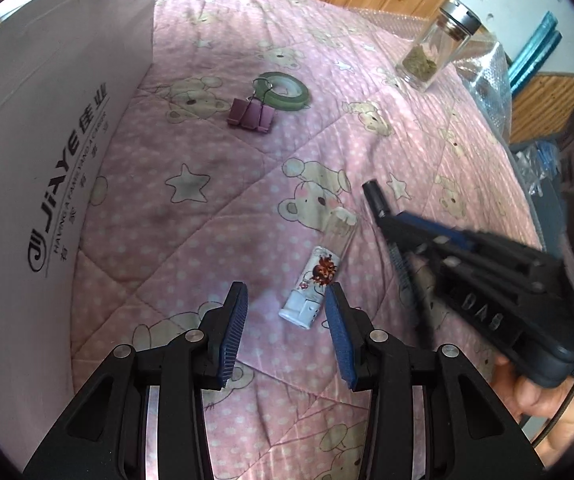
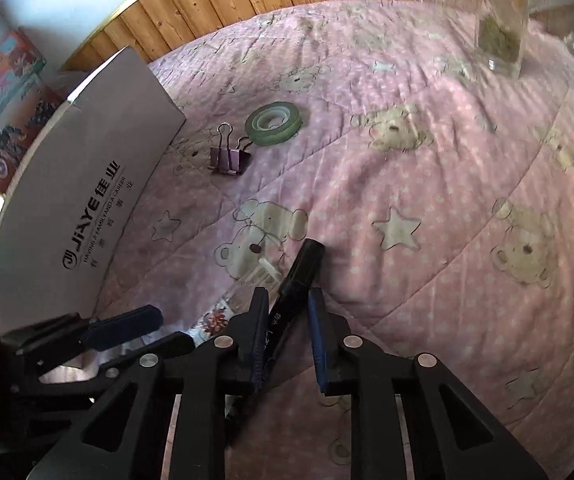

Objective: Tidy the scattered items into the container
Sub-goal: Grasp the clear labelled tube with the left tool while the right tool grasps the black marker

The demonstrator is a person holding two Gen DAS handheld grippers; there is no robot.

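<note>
Black marker: lay clamped between the blue pads of the right gripper, its capped end jutting past the fingertips toward 1 o'clock in the right wrist view, its barrel running back down between the fingers. In the left wrist view the same marker projected from that gripper toward 11 o'clock, apparently lifted off the quilt, though blur made this uncertain.

Small white bottle, printed with a red-brown figure, clear cap: lay on its side on the quilt, just ahead of the left gripper, nearer the right-hand fingertip, cap pointing to 1 o'clock. That gripper's fingers stood apart, holding nothing.

Pink binder clip: at 11 o'clock from the bottle, well apart, touching a roll of green tape just beyond it.

Glass jar, metal lid, dried greenish contents: upright at 1 o'clock, far side of the quilt.

White cardboard box, printed JIAYE: stood along the 9 o'clock edge.

Pink quilt, bears and stars: lay beneath all items.
</note>
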